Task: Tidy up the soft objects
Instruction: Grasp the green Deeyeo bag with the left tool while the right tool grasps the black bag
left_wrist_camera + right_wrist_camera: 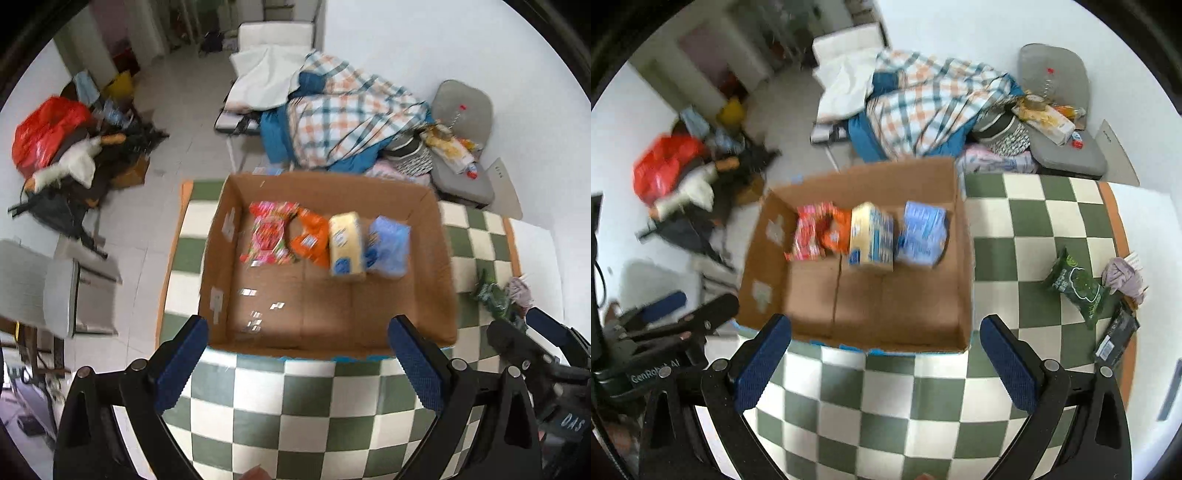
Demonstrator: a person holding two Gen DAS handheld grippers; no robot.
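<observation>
An open cardboard box (439,295) (964,258) stands on the green-and-white checked table. Along its far side lie a red-pink snack bag (269,236) (809,232), an orange bag (312,240) (836,229), a yellow tissue pack (345,243) (871,240) and a blue tissue pack (389,245) (923,234). A green snack bag (1078,288) (493,295), a mauve cloth (1124,277) (519,291) and a dark packet (1117,334) lie on the table right of the box. My left gripper (297,365) and right gripper (886,363) are open and empty, near the box's front edge.
The table cloth (923,398) has an orange border at right. Behind the table stand a bed with a plaid quilt (351,110) and a grey chair (461,122) holding clutter. A pile of bags (62,147) lies on the floor at left.
</observation>
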